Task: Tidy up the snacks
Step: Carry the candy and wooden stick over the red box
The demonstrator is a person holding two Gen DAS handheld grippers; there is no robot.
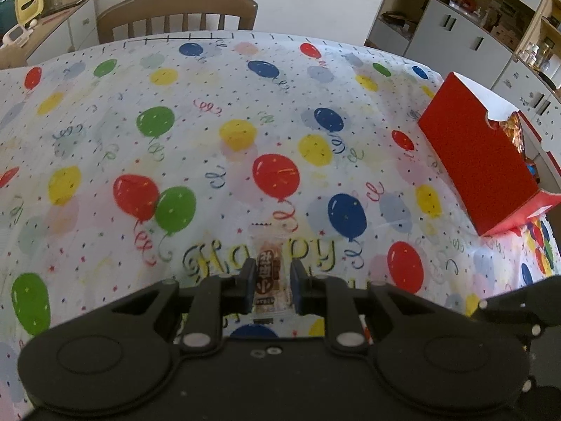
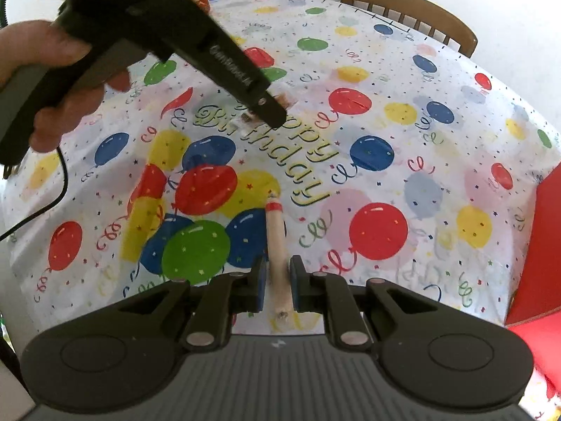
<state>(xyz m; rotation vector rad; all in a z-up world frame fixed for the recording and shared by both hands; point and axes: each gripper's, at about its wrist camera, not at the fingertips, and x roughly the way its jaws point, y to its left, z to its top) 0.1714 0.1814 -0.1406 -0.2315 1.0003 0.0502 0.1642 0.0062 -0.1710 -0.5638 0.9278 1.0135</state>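
- Biggest thing here is the table, covered in a white balloon-print tablecloth (image 1: 217,112) with "Happy Birthday" lettering on it. A wooden chair (image 1: 177,14) is tucked in at the far side.
- Red snack box (image 1: 477,161) sits at the right edge of the table in the left wrist view, open at the top, with shiny wrappers poking out inside. The right wrist view shows only a slab of its red wall at the right edge.
- Left gripper (image 1: 271,282) is clamped tight on a small clear-wrapped snack bar (image 1: 268,273), brown with printed characters, held lengthwise between the blue pads and off the cloth. In the right wrist view a hand (image 2: 45,80) grips its handle, and the tip hangs over the "Happy" lettering.
- Right gripper (image 2: 277,284) is pinched shut on a thin sausage stick (image 2: 277,242), pale tan with a red band near its far end, pointing away from the camera above the cloth.
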